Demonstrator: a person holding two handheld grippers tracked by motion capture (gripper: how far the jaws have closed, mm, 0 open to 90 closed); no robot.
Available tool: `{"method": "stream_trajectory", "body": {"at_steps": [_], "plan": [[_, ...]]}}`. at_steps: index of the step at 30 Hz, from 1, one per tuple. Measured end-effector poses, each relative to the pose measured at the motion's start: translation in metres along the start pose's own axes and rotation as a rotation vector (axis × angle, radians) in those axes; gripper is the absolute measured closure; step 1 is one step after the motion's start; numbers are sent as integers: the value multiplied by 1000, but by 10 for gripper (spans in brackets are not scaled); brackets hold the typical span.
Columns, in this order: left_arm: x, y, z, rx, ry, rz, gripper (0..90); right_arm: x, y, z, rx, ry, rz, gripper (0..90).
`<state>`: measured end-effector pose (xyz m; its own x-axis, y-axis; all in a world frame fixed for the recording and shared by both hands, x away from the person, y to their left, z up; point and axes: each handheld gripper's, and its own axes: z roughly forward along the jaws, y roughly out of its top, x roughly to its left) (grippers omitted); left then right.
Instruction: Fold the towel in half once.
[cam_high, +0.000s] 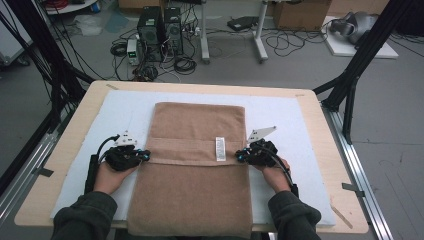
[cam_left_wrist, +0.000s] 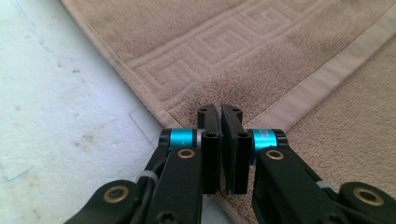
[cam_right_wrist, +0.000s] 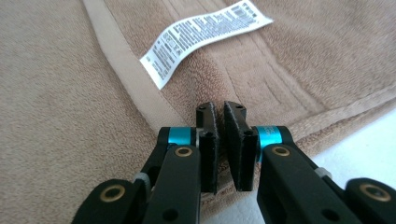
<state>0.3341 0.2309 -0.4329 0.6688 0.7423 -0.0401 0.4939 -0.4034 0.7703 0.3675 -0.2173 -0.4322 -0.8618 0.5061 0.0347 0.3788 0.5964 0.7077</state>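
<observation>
A tan towel (cam_high: 195, 185) lies folded on the white mat (cam_high: 290, 125), and its near end hangs over the table's front edge. The folded-over flap ends in a hem band (cam_left_wrist: 327, 79) with a white care label (cam_high: 220, 149) (cam_right_wrist: 201, 35). My left gripper (cam_high: 145, 155) (cam_left_wrist: 220, 112) sits at the left corner of that flap, its jaws shut on the towel's edge (cam_left_wrist: 187, 70). My right gripper (cam_high: 239, 156) (cam_right_wrist: 218, 108) is at the flap's right corner, pads pinched on the towel (cam_right_wrist: 56, 93) just below the label. A hand holds each gripper from the near side.
The wooden table (cam_high: 70, 135) carries the white mat (cam_left_wrist: 60, 116) (cam_right_wrist: 369, 140), bare on both sides of the towel. Black frame posts (cam_high: 350, 85) stand at the table's sides. Computer towers (cam_high: 160, 30) and loose cables lie on the floor beyond.
</observation>
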Motion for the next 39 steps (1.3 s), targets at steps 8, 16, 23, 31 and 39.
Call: {"method": "stream_trajectory", "body": {"at_steps": [8,16,23,31,39], "plan": [[-8,7,-15,-45,-13,1,868,4,8,-22,-53,11,-22,842],[-37,-12,-53,-89,-38,32,868,34,2,-51,-60,68,-77,841],[-74,-49,-87,-120,-42,89,866,82,-21,-65,-64,142,-117,842],[-77,-56,-95,-99,-49,88,620,81,-30,-73,-86,118,-60,577],[-41,-21,-51,-98,-3,49,489,11,-8,-42,-37,-76,33,403]]}}
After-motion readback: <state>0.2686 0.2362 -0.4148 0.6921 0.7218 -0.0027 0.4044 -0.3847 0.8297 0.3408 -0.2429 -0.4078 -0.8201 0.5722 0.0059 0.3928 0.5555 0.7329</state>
